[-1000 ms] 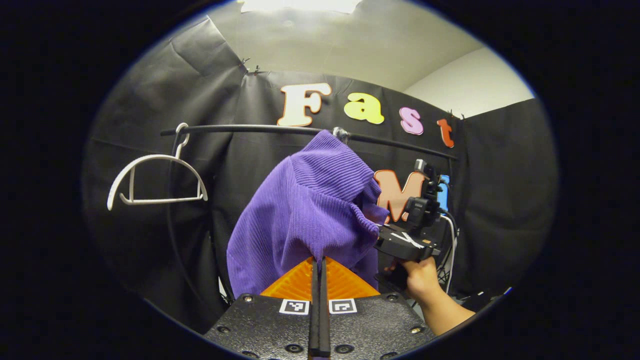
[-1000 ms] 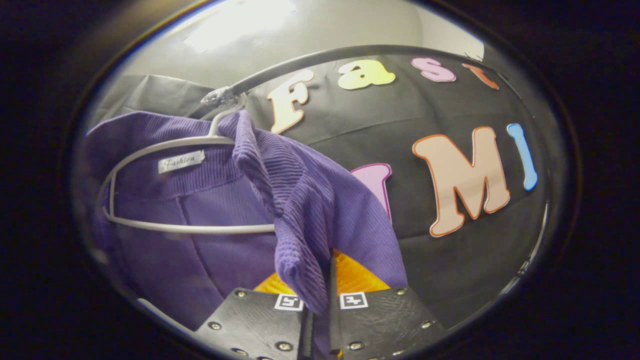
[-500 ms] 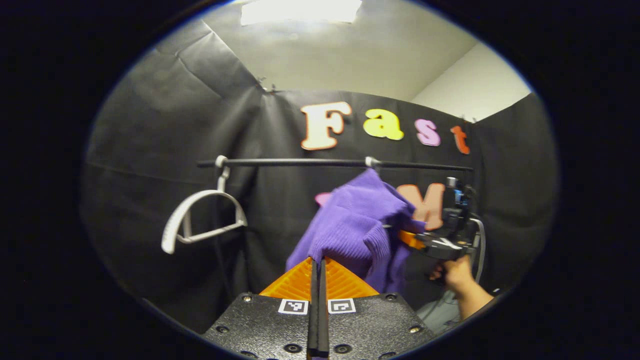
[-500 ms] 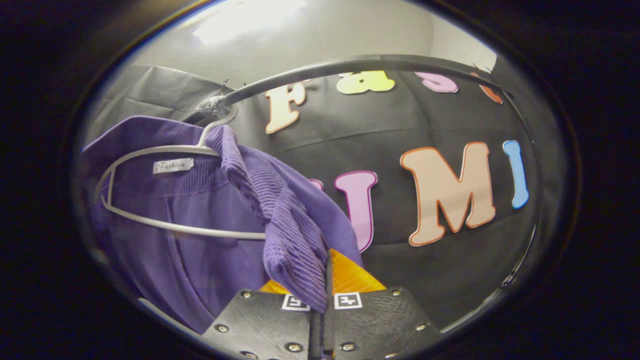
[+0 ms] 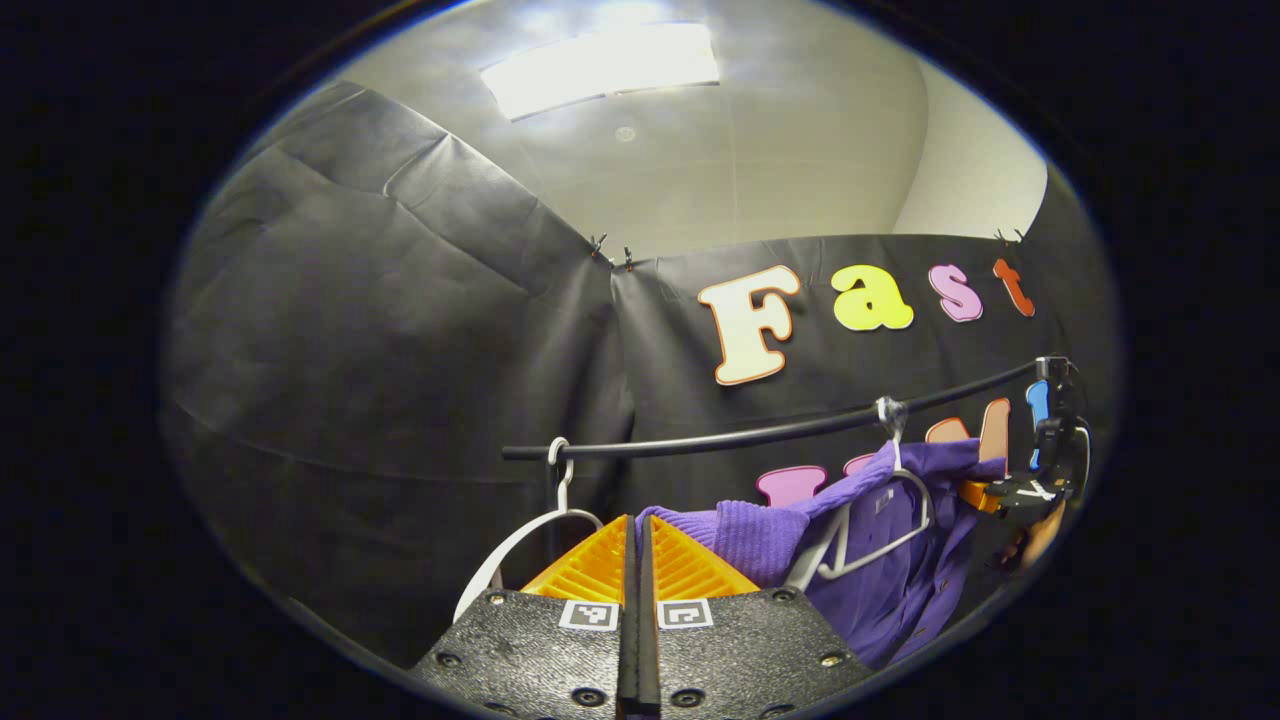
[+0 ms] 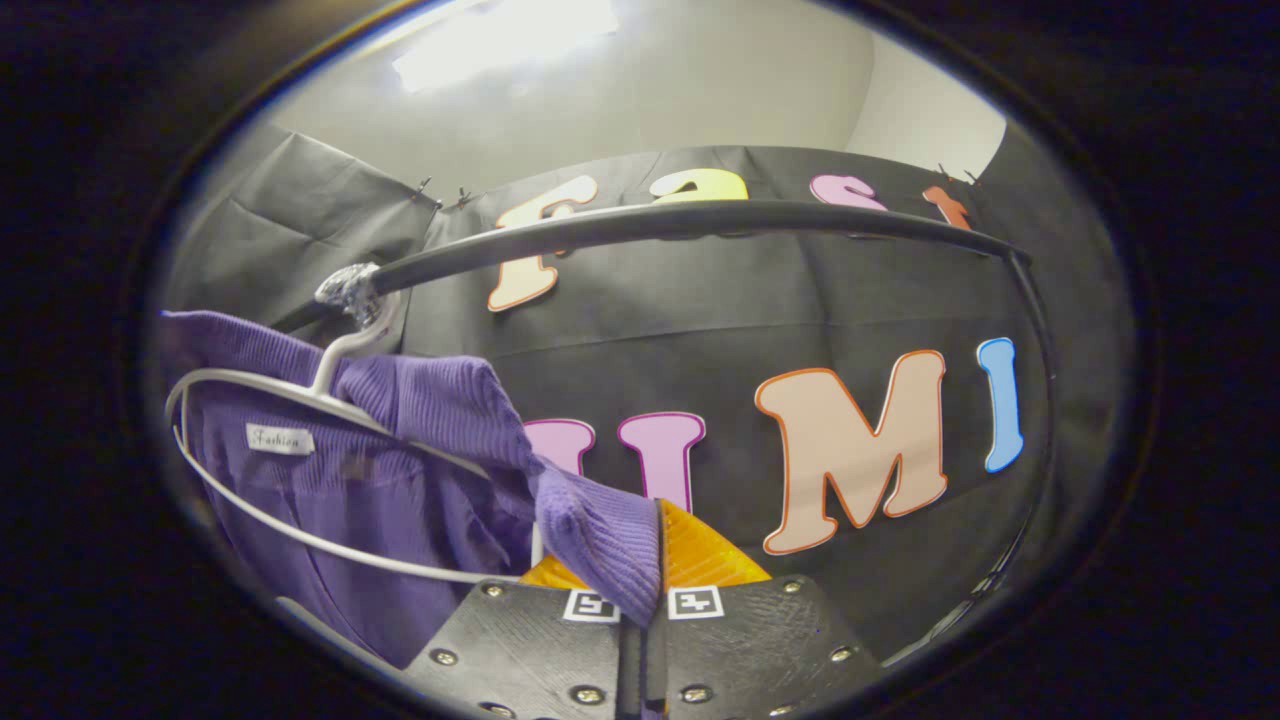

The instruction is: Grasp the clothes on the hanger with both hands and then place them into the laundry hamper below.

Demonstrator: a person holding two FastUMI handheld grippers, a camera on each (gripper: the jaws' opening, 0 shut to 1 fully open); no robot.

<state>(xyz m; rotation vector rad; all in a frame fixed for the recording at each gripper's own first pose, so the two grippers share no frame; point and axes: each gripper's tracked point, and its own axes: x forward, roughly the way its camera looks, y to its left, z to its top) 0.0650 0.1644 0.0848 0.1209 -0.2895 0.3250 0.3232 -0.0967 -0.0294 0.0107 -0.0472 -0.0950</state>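
Observation:
A purple ribbed garment (image 5: 890,580) hangs on a white hanger (image 5: 872,545) from the black rail (image 5: 760,436). In the left gripper view, my left gripper (image 5: 637,530) is shut at the bottom. A fold of the garment stretches from its tips toward the hanger. Farther right, my right gripper (image 5: 985,492) holds the garment's other side, with a hand (image 5: 1040,535) behind it. In the right gripper view, the right gripper (image 6: 655,560) is shut on a purple sleeve edge (image 6: 600,535). The garment (image 6: 330,480) is still draped over the hanger (image 6: 300,530) below the rail (image 6: 680,220).
An empty white hanger (image 5: 515,555) hangs at the rail's left end, close to my left gripper. Black cloth walls stand close behind and to the left. A ceiling light (image 5: 600,70) is overhead.
The left gripper has drawn left and tilted upward, stretching the garment sideways; the hanger inside now shows. The right gripper has sunk below the rail, pulling the sleeve edge down.

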